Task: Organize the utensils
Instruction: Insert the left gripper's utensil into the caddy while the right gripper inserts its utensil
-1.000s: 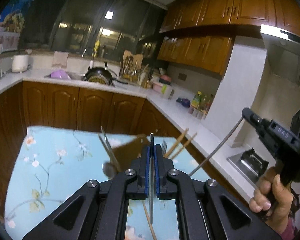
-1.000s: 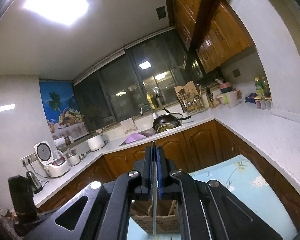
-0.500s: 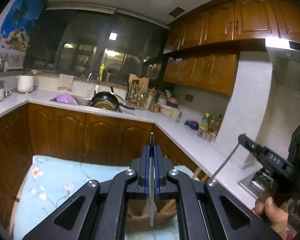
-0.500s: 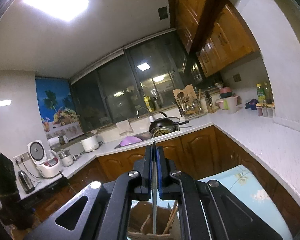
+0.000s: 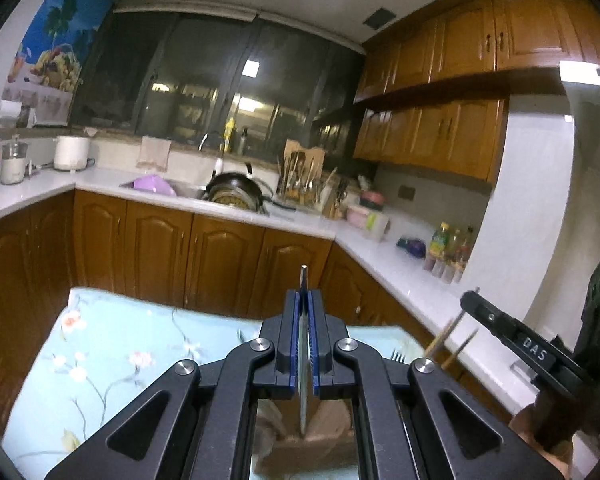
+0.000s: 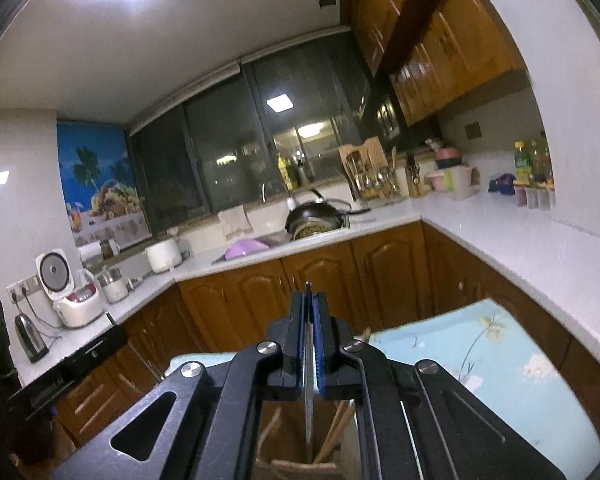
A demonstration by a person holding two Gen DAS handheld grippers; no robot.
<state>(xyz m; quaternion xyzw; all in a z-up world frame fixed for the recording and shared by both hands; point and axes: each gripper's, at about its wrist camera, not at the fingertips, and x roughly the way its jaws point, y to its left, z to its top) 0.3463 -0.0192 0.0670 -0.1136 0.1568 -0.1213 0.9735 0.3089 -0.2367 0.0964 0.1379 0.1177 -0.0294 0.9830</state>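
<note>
My left gripper (image 5: 303,300) is shut on a thin metal utensil handle (image 5: 303,360) that runs down between the pads toward a brown holder (image 5: 324,432). My right gripper (image 6: 309,300) is shut on another thin metal utensil (image 6: 309,392) above the same brown holder (image 6: 300,466), which has wooden chopsticks (image 6: 336,432) in it. In the left wrist view the right gripper (image 5: 512,336) shows at the right, with chopsticks (image 5: 446,338) and a fork (image 5: 398,356) sticking up beside it.
A light blue floral cloth (image 5: 112,360) covers the table (image 6: 500,376). Wooden cabinets (image 5: 160,256) and a white L-shaped counter (image 5: 384,256) lie beyond, with a sink, a black pan (image 5: 232,192) and a utensil rack (image 6: 374,184).
Both grippers have tilted up and risen slightly, so more cabinets and ceiling show. The right gripper in the left wrist view has dropped lower right. Both stay shut on their utensils.
</note>
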